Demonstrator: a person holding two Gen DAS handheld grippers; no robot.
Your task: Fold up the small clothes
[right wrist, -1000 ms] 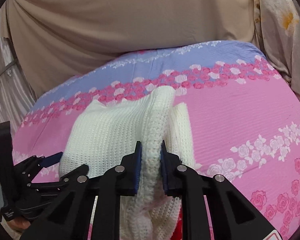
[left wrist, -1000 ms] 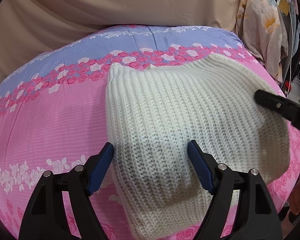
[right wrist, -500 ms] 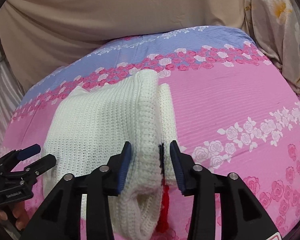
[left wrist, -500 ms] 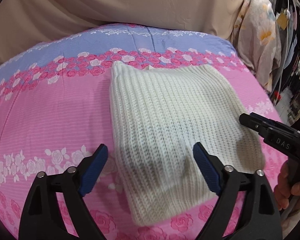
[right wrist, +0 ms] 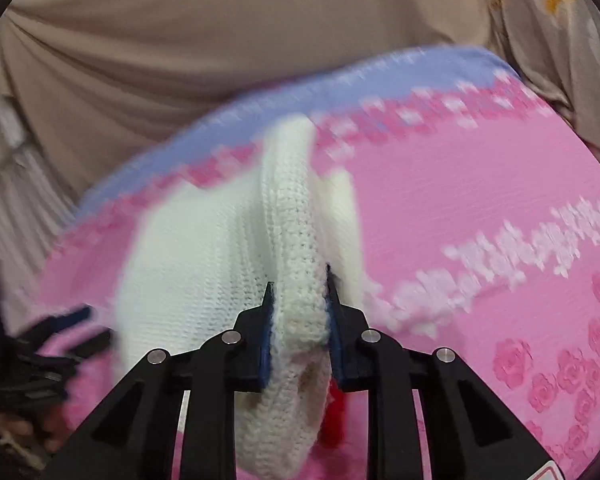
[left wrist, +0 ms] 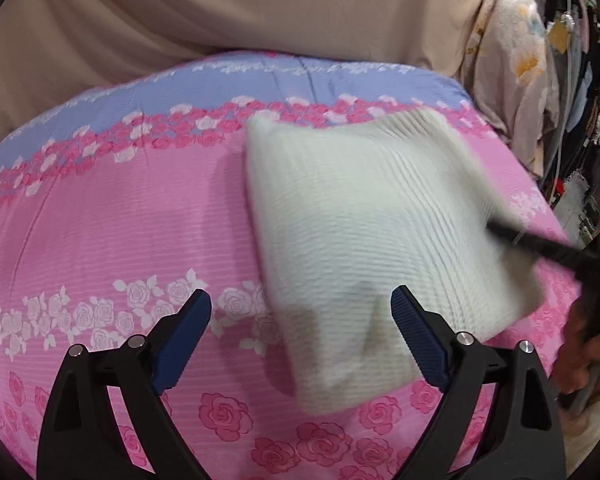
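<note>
On the pink rose-print bedsheet (left wrist: 100, 220) lies the folded white knit sweater (left wrist: 372, 240), its thick right edge pinched by the right gripper (right wrist: 298, 300), while the left gripper (left wrist: 302, 320) hovers spread wide above its near-left corner.

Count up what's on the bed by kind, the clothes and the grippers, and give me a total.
White knit garments: 1, the knit piece lying on the pink floral bedspread
Grippers: 2, the left gripper open and holding nothing, the right gripper shut on the knit's edge
Total: 3
</note>
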